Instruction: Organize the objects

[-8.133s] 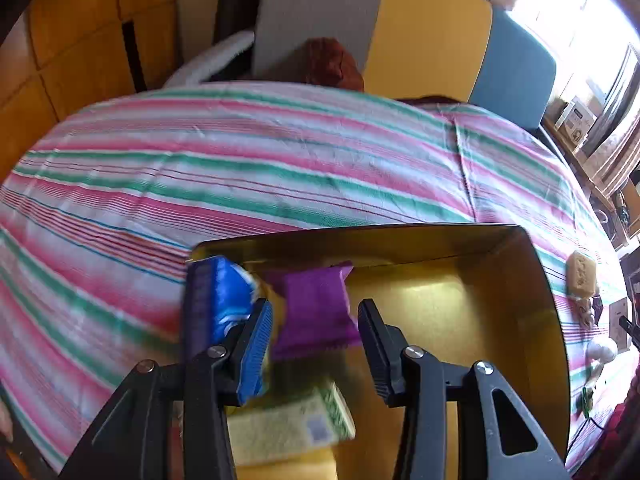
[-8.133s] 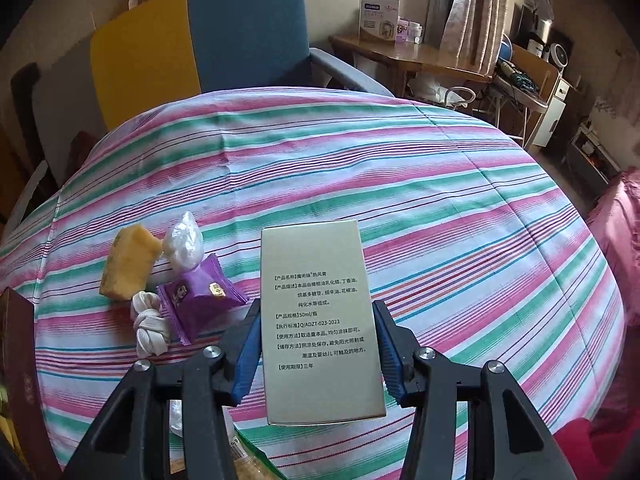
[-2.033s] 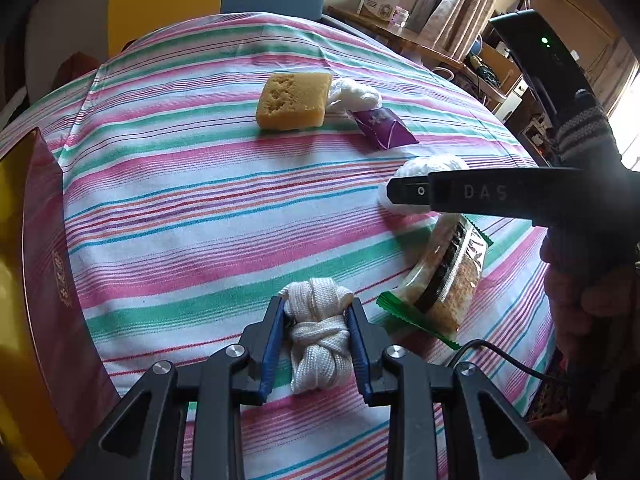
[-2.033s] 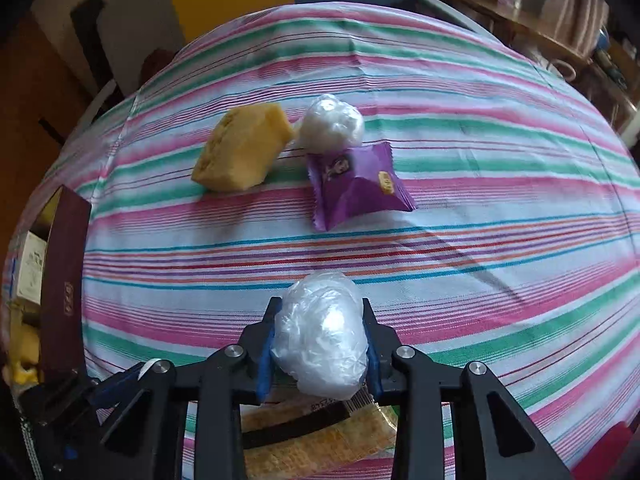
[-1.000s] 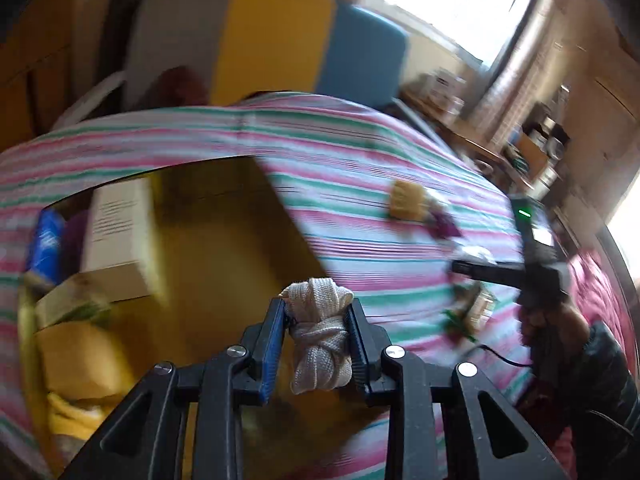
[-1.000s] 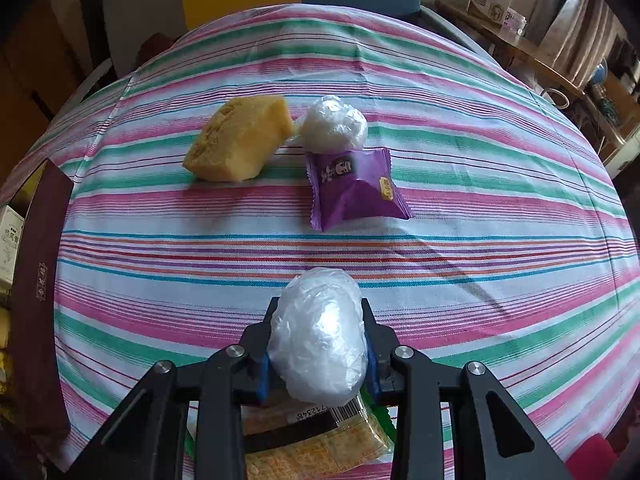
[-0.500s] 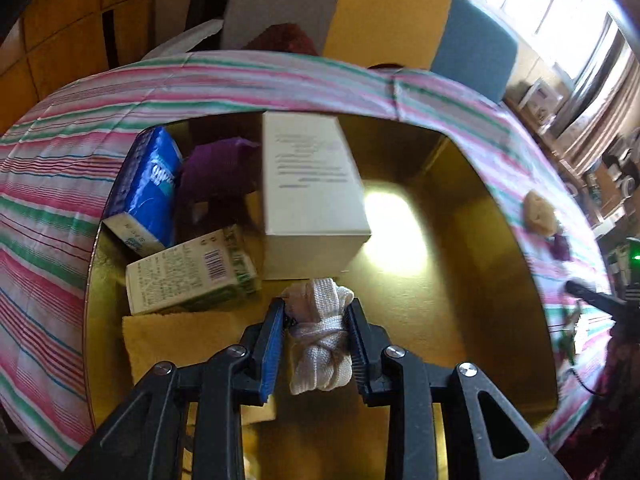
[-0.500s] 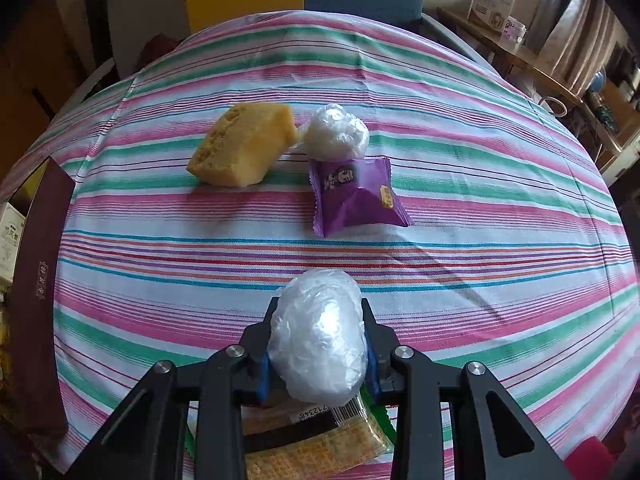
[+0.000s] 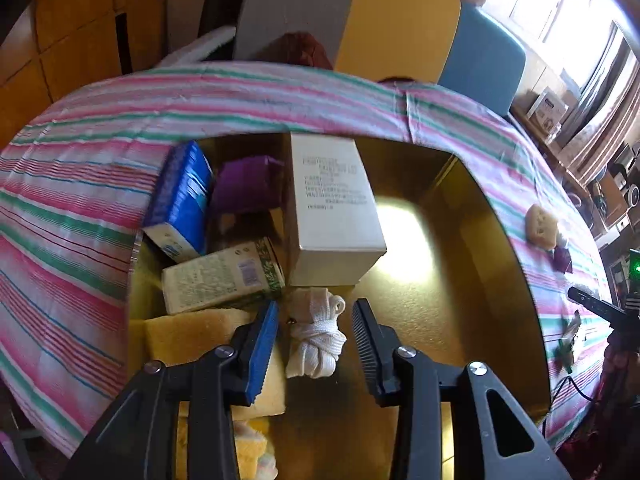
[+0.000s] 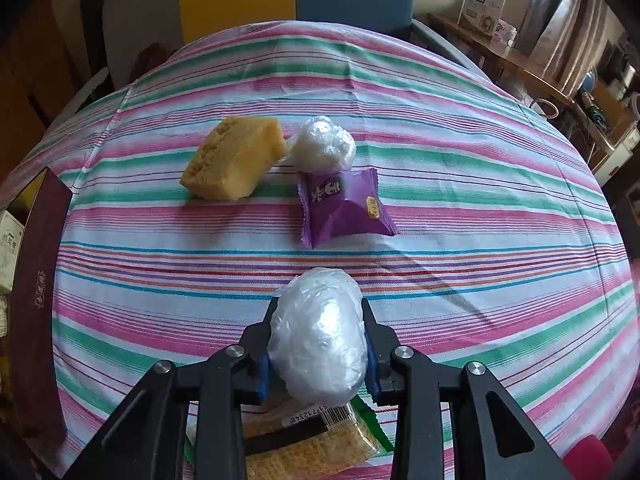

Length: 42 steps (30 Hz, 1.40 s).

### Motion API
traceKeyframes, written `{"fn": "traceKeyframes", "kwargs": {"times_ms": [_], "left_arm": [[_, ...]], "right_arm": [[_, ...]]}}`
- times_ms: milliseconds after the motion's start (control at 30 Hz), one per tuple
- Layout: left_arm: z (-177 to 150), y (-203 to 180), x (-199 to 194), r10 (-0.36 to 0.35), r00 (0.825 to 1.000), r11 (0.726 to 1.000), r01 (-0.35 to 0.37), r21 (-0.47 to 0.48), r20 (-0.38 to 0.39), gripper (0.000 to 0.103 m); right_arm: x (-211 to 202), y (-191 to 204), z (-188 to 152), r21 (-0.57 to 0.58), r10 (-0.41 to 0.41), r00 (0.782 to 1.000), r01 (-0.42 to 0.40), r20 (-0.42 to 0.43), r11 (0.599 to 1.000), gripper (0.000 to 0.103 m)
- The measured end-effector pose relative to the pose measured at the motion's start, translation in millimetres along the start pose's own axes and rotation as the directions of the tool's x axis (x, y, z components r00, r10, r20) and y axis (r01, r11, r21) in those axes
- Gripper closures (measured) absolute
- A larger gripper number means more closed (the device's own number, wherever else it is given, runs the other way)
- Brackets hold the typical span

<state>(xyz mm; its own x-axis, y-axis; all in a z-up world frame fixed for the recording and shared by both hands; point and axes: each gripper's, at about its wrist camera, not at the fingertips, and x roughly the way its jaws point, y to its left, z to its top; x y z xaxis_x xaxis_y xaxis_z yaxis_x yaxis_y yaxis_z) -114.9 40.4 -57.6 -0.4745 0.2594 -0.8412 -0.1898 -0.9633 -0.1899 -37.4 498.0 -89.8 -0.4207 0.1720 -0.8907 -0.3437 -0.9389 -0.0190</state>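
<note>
Left gripper [image 9: 314, 338] hangs over the gold-lined open box [image 9: 496, 240], its jaws opening, with the knotted bundle of white cord [image 9: 316, 336] between them but clear of both pads: a visible gap shows on each side, so the cord looks released onto the gold floor. It lies just in front of the tall cream carton with printed text [image 9: 334, 216] and beside the green-and-cream printed carton [image 9: 222, 278] and the yellow sponge block [image 9: 200, 334].

The largest risk, as I judge it, sits with the crowded left half of the box. The blue packet [image 9: 180, 196], the purple pouch [image 9: 246, 184] and the cartons lean on each other, and a careless lift of the left gripper could knock the cream carton or drag the cord's loose loop along on a pad.

A smaller risk is on the other side. The right gripper [image 10: 318, 344] is clamped on a crumpled clear plastic ball [image 10: 318, 332], which bulges well beyond its narrow-set pads above the striped pink, green and white tablecloth [image 10: 480, 280]; slick film may slip or squeeze out during the carry to the box.

Smallest: the yellow sponge wedge [image 10: 234, 158], second plastic ball [image 10: 322, 144], purple snack sachet [image 10: 344, 208] and the cracker packet [image 10: 312, 440] under the right gripper lie close together, so a later pick could nudge a neighbour.
</note>
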Motion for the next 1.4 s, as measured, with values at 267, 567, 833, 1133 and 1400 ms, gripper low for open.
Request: {"fn": "traceKeyframes", "kwargs": {"times_ms": [267, 567, 833, 1133, 1400], "left_arm": [[-21, 9, -39, 0.035, 0.995, 0.999, -0.035, -0.007, 0.091, 0.064], [-41, 17, -56, 0.059, 0.99, 0.998, -0.062, 0.02, 0.13, 0.064], [-46, 25, -57, 0.039, 0.991, 0.999, -0.039, 0.001, 0.13, 0.064], [-49, 53, -68, 0.046, 0.986, 0.997, -0.035, -0.07, 0.16, 0.064], [-62, 76, -64, 0.057, 0.99, 0.992, -0.041, -0.118, 0.132, 0.064]], "right_arm": [[-18, -18, 5, 0.101, -0.006, 0.996, -0.003, 0.088, 0.995, 0.068], [-45, 6, 5, 0.081, 0.144, 0.982, -0.154, 0.124, 0.985, 0.068], [-101, 110, -2, -0.148, 0.39, 0.912, -0.371, 0.127, 0.917, 0.068], [-103, 255, -45, -0.328, 0.61, 0.787, -0.601, -0.088, 0.729, 0.068], [-62, 346, -87, -0.357, 0.638, 0.709, -0.704, -0.301, 0.613, 0.063]]}}
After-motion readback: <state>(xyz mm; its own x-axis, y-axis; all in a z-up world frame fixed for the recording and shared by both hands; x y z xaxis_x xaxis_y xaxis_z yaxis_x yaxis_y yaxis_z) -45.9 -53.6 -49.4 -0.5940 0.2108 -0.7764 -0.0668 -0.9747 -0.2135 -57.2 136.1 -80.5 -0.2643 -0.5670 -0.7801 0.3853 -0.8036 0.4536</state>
